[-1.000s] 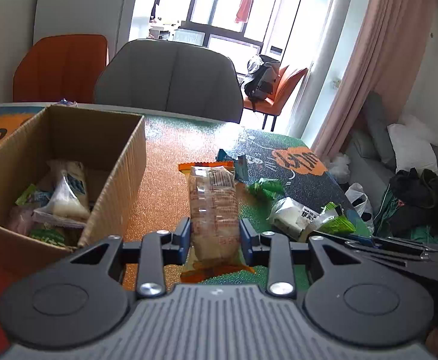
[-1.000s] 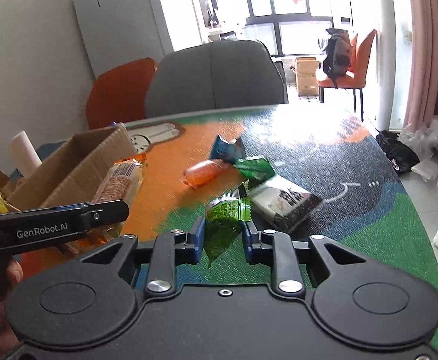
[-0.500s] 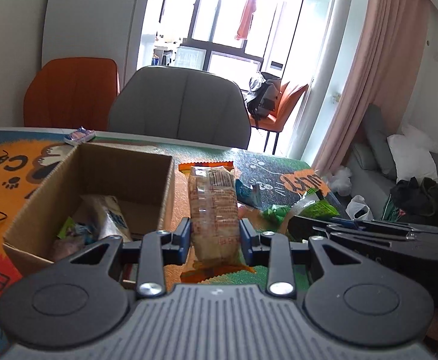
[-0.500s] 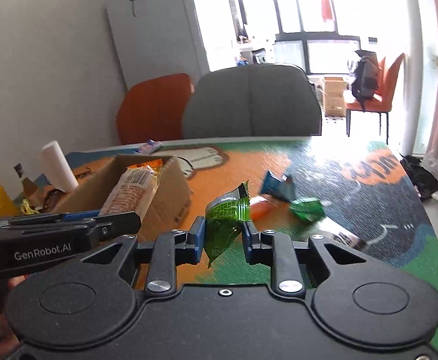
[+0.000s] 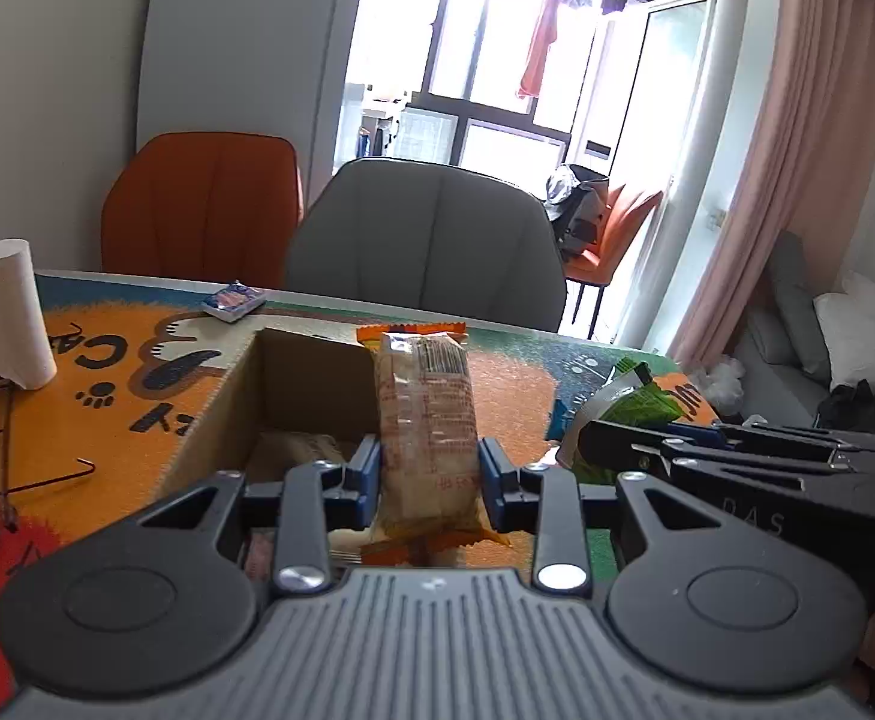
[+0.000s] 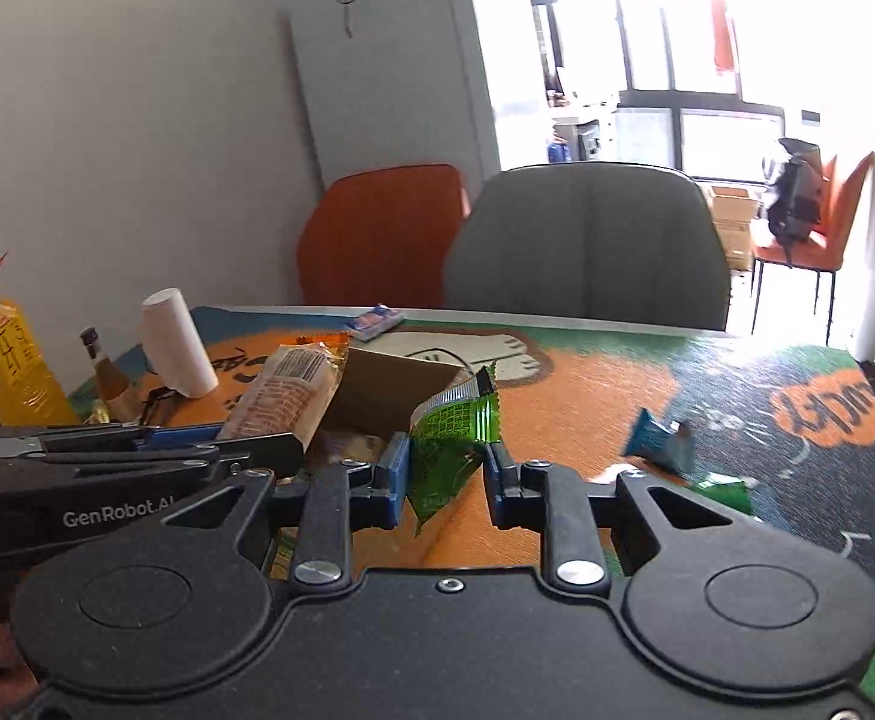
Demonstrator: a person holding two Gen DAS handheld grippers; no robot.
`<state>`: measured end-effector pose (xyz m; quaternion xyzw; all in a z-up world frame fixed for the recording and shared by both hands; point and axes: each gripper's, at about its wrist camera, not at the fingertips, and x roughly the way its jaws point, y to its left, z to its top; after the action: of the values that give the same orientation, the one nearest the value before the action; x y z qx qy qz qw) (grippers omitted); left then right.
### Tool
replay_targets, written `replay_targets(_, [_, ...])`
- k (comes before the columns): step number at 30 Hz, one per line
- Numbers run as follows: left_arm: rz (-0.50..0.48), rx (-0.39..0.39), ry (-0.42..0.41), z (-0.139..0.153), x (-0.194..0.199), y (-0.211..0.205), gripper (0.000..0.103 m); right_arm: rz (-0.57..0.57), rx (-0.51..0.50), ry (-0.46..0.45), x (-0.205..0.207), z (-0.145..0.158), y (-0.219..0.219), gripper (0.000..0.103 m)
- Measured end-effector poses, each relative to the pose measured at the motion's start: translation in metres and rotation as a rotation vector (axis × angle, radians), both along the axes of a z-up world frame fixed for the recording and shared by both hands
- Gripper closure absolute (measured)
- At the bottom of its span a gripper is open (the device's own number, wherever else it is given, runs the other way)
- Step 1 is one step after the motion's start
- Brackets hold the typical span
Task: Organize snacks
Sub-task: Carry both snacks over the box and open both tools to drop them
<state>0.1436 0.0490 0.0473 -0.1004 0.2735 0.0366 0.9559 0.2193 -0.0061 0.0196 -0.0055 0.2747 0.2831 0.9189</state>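
Note:
My left gripper point(image 5: 428, 474) is shut on a long clear cracker pack with orange ends point(image 5: 425, 420), held over the right wall of the open cardboard box point(image 5: 221, 402). In the right wrist view that same cracker pack point(image 6: 290, 390) hangs beside the box point(image 6: 389, 396). My right gripper point(image 6: 444, 474) is shut on a crinkled green snack packet point(image 6: 449, 444), carried above the table just right of the box. Other snacks lie inside the box, mostly hidden by the grippers. A blue packet point(image 6: 659, 447) and a green one point(image 6: 722, 492) lie on the table to the right.
A white paper roll point(image 5: 11, 312) stands at the table's left, near a yellow bottle point(image 6: 8, 360) and a small dark bottle point(image 6: 104, 375). A small blue-and-white pack point(image 5: 234, 301) lies at the far edge. A grey chair point(image 5: 431, 246) and an orange chair point(image 5: 203, 204) stand behind the table.
Both grippers rose and travelled left toward the box, each still holding its snack. The cracker pack now hangs over the box's right wall; the loose snacks slid off to the right.

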Motion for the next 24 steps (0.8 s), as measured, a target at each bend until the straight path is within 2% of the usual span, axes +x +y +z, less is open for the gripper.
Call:
replay_targets(6, [0.047,-0.001,0.006,-0.003,0.002,0.023,0.07,0.029,0.001,0.0,0.002,0.0,0.021,0.079])
replay_targets(16, [0.088,-0.048,0.054,-0.02,0.018,0.05,0.07,0.034,-0.01,0.012,0.009,-0.006,0.04,0.079])
replay_targets(24, [0.109,-0.04,0.052,-0.023,0.01,0.058,0.056,0.041,-0.026,0.012,0.014,-0.007,0.054,0.079])
